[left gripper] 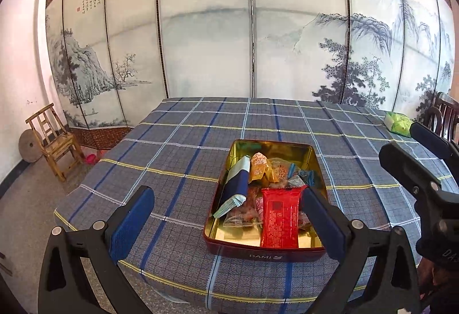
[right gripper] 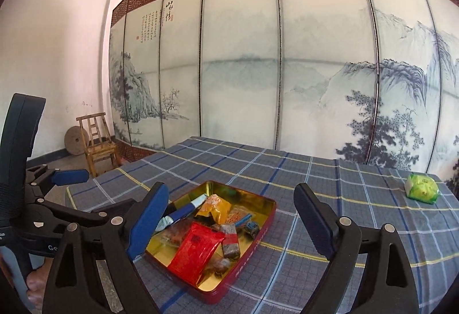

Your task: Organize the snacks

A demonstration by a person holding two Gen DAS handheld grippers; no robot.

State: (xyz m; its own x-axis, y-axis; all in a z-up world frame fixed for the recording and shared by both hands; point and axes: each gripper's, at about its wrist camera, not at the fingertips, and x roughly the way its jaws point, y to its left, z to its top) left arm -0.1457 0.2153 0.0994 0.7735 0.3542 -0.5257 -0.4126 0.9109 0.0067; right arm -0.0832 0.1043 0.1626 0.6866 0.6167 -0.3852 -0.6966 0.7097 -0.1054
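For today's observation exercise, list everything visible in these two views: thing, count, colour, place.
tin: one, dark red outside, gold inside, near table edge.
red packet: one, red, front of tin.
blue-white packet: one, leaning on tin's left wall.
orange packet: one, back of tin.
other wrapped snacks: several, mixed, in tin; count unclear.
green packet: one, far right corner of tablecloth.
tablecloth: one, blue-grey plaid.
wooden chair: one, by wall.
stone disc: one, behind chair.
painted screen: one, behind table.
left gripper: jaws open, empty.
right gripper: jaws open, empty.
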